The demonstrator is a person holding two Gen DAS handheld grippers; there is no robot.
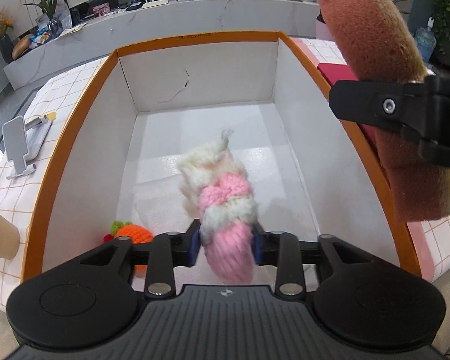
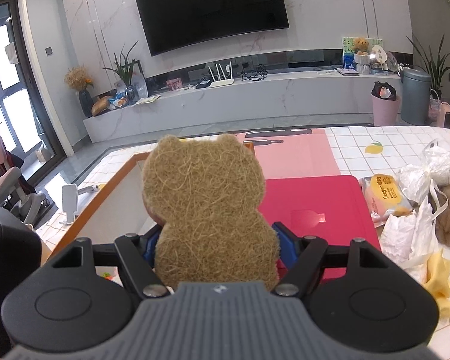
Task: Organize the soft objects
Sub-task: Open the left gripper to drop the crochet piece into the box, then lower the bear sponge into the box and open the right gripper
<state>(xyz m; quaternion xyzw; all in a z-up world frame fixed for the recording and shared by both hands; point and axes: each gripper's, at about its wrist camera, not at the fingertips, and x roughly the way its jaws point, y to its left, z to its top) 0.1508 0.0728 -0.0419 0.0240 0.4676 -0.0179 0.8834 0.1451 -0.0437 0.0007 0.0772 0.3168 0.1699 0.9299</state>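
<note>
Two soft things are in hand at once. My left gripper [image 1: 227, 247] hangs over the orange-rimmed box [image 1: 75, 138], and the pink and white knitted toy [image 1: 222, 207] sits between its fingers [image 1: 195, 244], blurred, as if slipping free; the gap looks partly opened, and I cannot tell whether the pads are pressing on the yarn. My right gripper [image 2: 217, 244] has its fingers spread wide and pressed against both flanks of the bear-shaped sponge [image 2: 205, 207], held upright above the box's right edge.

Both pieces look light and squashy. I judge the yarn toy will flop and drop harmlessly, so any hold across its middle does. The sponge is stiffer and scratchy on its tan face, best pinched across the narrow waist.

An orange knitted fruit [image 1: 136, 234] lies in the box's near left corner, half covered by my left gripper. On the bench [image 2: 375, 138], the sponge hides most of the box from the right camera.
</note>
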